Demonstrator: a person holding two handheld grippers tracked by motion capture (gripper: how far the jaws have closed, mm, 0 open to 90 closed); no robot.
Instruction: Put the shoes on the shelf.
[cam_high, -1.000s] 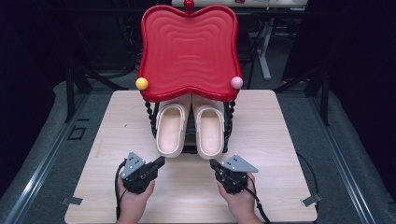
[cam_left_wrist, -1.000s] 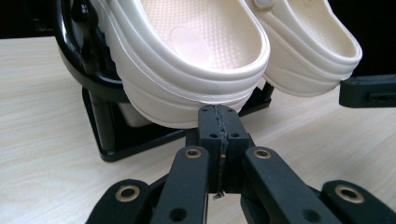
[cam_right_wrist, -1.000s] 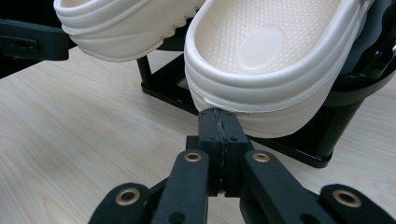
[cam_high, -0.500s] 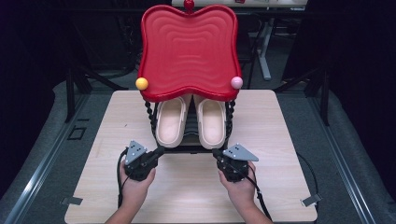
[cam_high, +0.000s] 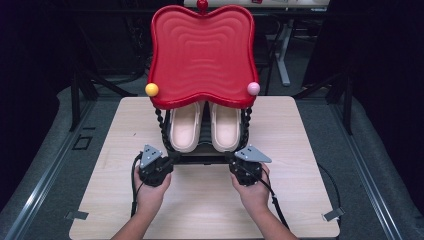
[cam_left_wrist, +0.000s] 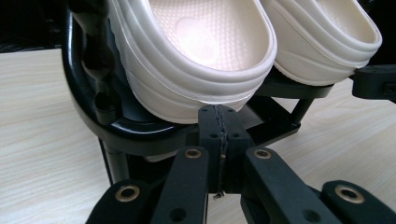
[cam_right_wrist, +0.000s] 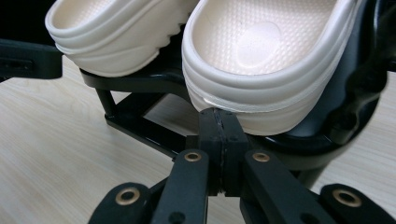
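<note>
Two cream slippers are sitting side by side on the lower tier of a black rack (cam_high: 200, 156), which is standing on the wooden counter (cam_high: 300, 150) under a red scalloped tray top (cam_high: 200, 55). The left slipper (cam_high: 185, 127) and the right slipper (cam_high: 225, 127) are lying with their heels toward the person, tilted up on the sloped shelf. The left hand-held gripper (cam_high: 167, 159) is hovering just at the rack's near left corner and the right hand-held gripper (cam_high: 235, 161) at its near right corner; both are holding their jaws pressed together with nothing between them. In the left gripper view the closed tips are sitting just below the ribbed heel of the left slipper (cam_left_wrist: 196, 60); whether they are touching it I cannot tell. The right gripper view is showing the same under the heel of the right slipper (cam_right_wrist: 266, 60). The slippers are looking like moulded foam: probably light, springy and slightly grippy, so a pinch is likely deforming the wall rather than sliding off. The thick heel rim seems the best place to take hold, one jaw inside the footbed and one outside. The jaws would need to be opening first, and a lift should be clearing the rack's curved side rail (cam_left_wrist: 81, 93).
</note>
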